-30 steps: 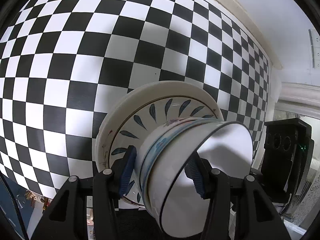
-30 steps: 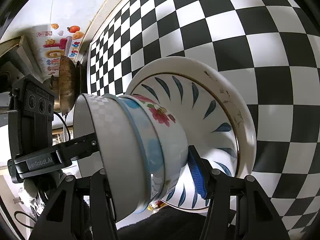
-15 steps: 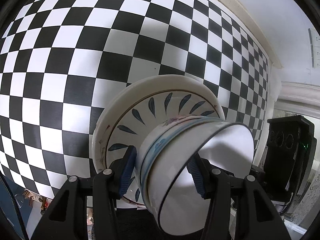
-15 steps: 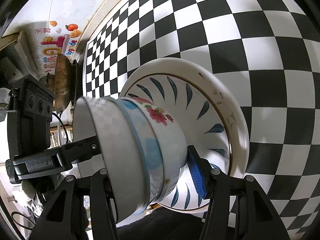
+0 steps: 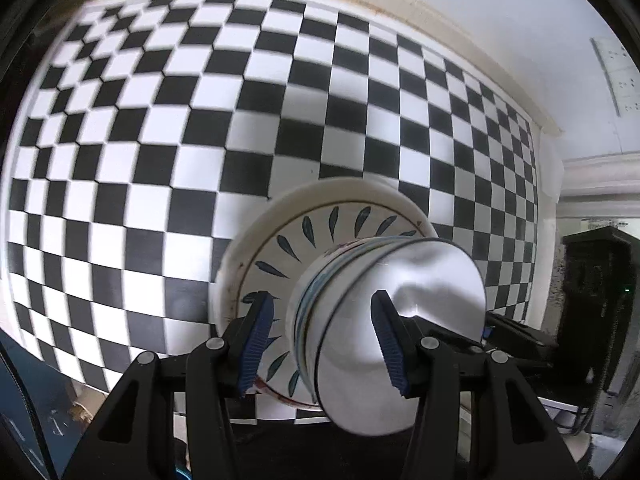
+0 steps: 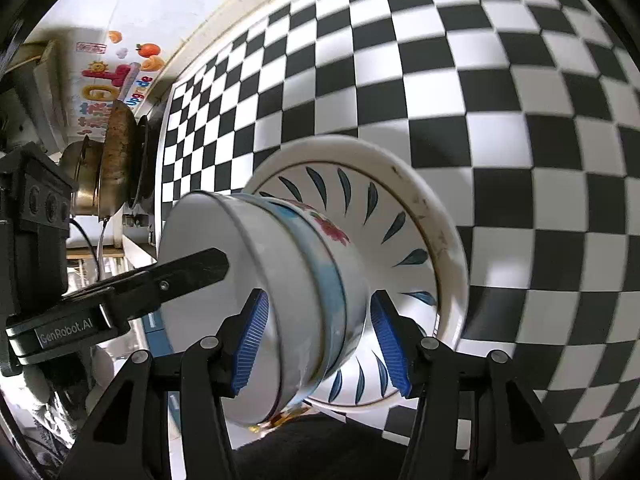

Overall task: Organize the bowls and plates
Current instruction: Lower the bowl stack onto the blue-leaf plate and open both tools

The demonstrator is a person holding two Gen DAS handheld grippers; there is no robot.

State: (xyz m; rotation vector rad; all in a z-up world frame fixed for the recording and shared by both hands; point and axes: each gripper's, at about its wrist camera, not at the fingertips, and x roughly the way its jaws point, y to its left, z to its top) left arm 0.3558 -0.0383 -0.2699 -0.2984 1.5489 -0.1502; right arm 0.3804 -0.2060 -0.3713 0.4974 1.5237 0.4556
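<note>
Looking down along the left gripper, found a stack of 3 nested bowls seated in the middle of a white plate ringed with dark blue leaf marks, on a black-and-white checkered tablecloth. Set 1 blue-padded finger inside the top white bowl and the other outside the stack, with jaws part open and just now closing further, the bowl wall between them. Left a strip of plate visible between the outer pad and that wall, so showed no pinch.

Viewed along the right gripper, showed the stack between both blue pads: 1 pad overlapping the white bowl's side, the other just beside the floral bottom bowl, above the plate. Could not tell whether those pads pressed; held jaws roughly half apart. Caught also, from this side, the left gripper's black finger reaching into the top bowl, and, beyond the table edge, a worn metal wok near coloured wall stickers.
</note>
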